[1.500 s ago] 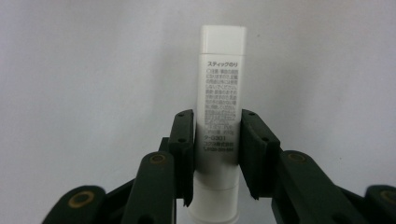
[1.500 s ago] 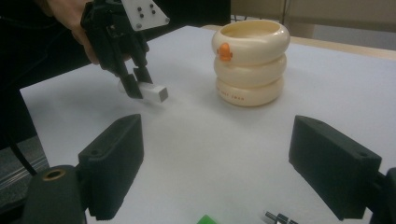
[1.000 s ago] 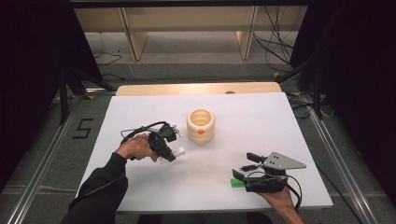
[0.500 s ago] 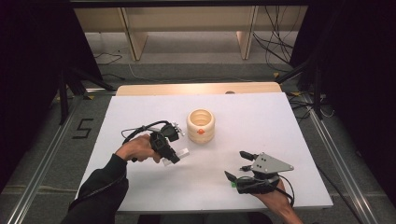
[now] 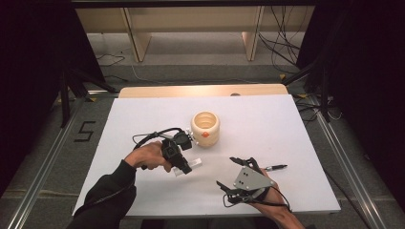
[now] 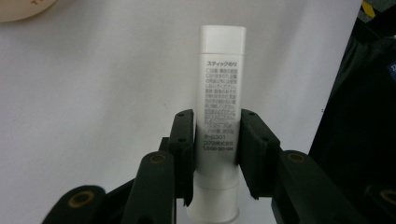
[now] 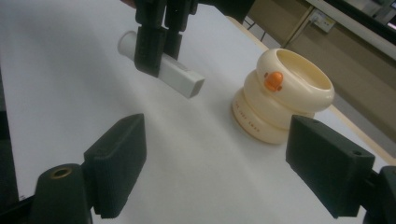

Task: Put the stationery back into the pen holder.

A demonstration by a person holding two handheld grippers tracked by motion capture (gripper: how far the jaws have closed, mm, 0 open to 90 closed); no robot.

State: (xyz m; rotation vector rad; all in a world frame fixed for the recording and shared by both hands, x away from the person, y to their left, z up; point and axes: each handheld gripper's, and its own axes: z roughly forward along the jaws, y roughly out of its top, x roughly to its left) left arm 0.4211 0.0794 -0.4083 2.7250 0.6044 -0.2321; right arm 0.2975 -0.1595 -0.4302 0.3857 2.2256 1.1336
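My right gripper (image 5: 235, 173) has drifted left from the table's near right corner, uncovering a black pen (image 5: 273, 168) just beside it. Its jaws stand wide apart, holding nothing. My left gripper (image 5: 183, 165) is clamped on a white glue stick (image 6: 219, 116), held tilted above the white table (image 5: 296, 129) near its middle, much as before. A cream duck-faced cup (image 5: 206, 128) stands just beyond, toward the far edge.

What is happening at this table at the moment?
A person works with two hand-held grippers. The left gripper has its jaws shut on a white glue stick, held above the white table near a cream duck-shaped cup. The right gripper is open and holds nothing; a pen lies beside it.
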